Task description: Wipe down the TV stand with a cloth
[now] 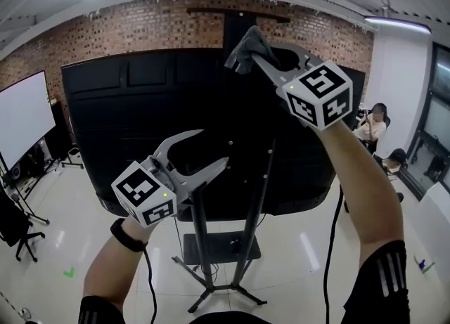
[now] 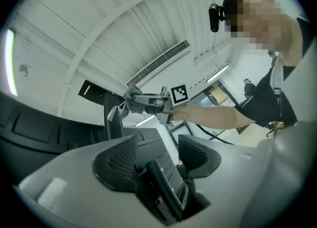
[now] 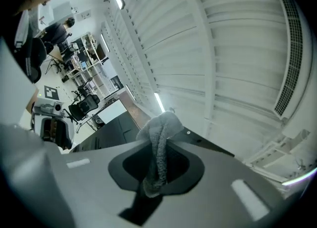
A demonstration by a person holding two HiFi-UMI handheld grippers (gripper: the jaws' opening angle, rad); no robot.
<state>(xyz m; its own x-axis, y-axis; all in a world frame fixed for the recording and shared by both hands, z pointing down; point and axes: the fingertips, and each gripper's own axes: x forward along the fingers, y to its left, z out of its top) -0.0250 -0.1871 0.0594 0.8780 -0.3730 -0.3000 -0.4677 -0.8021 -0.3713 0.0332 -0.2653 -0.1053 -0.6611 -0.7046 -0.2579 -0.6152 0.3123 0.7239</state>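
Right claw point(image 1: 254, 57): held high, pressed together on a crumpled grey terry cloth point(image 1: 247, 41). A wad bulges past the tips and the tail hangs back between the jaws. It is a sound hold for wiping, since the wad, not the metal, meets the surface first. Just under the tips runs the top edge of a broad black back panel point(image 1: 140, 119), and a dark centre column point(image 1: 235, 24) rises beyond them. The head view flattens depth, so you can't tell whether the cloth touches the panel.

Left claw point(image 1: 213, 148): low, spread wide, pinching nothing. The black metal TV stand point(image 1: 203, 245) drops away beneath it on two slim uprights. In the left gripper view a dark slotted bar point(image 2: 166, 185) lies deep between the jaws. It is probably one of those uprights, and contact is unclear. It reads as a bracing position, so the stand won't rock while you press up top.

Edges and room:
- The panel's top edge runs off to both sides of the right claw, with the longer stretch to its left. There is open air above and the ceiling is well clear.
- The column just beyond the tips is the one obstacle; you'd have to wipe round it.
- Below the left claw sit a dark base plate point(image 1: 232, 249) and splayed legs on pale floor.
- A black cable point(image 1: 330, 245) trails under your right arm, near the uprights. It could snag on a long sideways stroke.
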